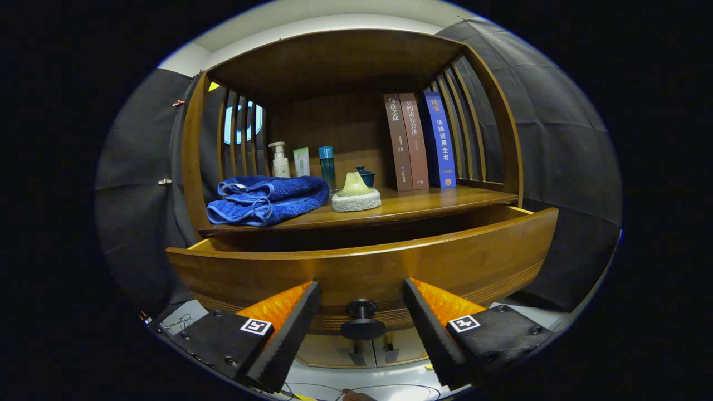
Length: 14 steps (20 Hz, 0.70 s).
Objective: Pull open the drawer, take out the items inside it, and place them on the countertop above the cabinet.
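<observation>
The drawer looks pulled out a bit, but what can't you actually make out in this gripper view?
- Inside of the drawer: its tall front panel hides the contents; the gap behind is dark.
- Small dark pot: half hidden behind the pale sponge.
- Bottles behind the blue towel: bases covered by it.
- Gripper: fingers open either side of the knob, not touching it.
</observation>
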Each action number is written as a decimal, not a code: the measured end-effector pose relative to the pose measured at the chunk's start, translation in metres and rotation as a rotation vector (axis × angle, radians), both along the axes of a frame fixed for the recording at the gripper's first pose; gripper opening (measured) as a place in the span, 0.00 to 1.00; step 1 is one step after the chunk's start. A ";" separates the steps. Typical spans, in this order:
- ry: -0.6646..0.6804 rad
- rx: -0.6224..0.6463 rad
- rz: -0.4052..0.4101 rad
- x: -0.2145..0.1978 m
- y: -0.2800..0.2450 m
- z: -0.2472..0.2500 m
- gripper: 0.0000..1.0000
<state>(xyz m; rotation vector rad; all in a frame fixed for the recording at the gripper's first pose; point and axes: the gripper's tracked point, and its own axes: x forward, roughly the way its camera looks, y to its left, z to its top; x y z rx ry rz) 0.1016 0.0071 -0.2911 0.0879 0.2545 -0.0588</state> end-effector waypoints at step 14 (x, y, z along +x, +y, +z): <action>0.002 -0.007 0.003 0.059 -0.003 -0.008 1.00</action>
